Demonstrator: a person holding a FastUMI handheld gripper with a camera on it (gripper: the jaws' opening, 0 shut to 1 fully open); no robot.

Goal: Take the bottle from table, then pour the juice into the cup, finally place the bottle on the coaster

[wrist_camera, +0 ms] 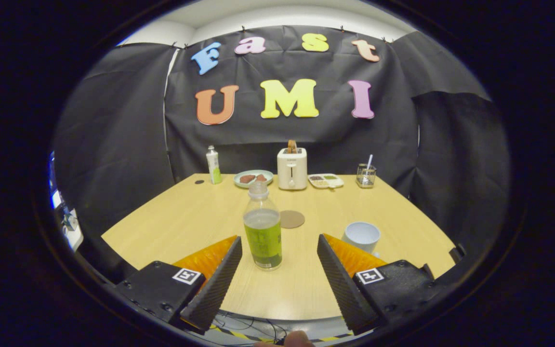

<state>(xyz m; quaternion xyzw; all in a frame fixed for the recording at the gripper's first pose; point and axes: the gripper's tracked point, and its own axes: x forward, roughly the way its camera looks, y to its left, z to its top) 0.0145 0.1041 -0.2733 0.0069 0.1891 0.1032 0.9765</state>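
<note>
Looking out along my claw (280,250), I have its two fingers spread wide, holding nothing. The bottle (262,226) stands upright on the worktop (181,217) between the fingertips, nearer my left finger (219,277) than my right one (337,277) — neither finger touches it. It is a clear bottle with a pale cap, a green label round its lower half, and liquid reaching a little above the label.

Just beyond the bottle and slightly to its right lies the round brown coaster (291,219), flat on the wood with nothing on it. The cup (362,236) — pale, open mouth up — sits to the right, just past my right fingertip and well apart from the bottle.

Along the far edge of the worktop, against the black cloth wall, stands a row of other things. From the left: a small dark round spot (199,182) on the wood, a slim white and green bottle (214,165), a pale green plate (253,178) with brownish pieces of food on it, a white toaster (292,168) with a slice of bread sticking out of its slot, a shallow divided tray (325,180) with bits in its compartments, and a clear glass (366,174) with a pale stick leaning in it.

Below the near edge of the worktop I can see some cables (244,323) and a strip of black and yellow tape, and a fingertip (297,339) at the very bottom between my claw's two sides.
</note>
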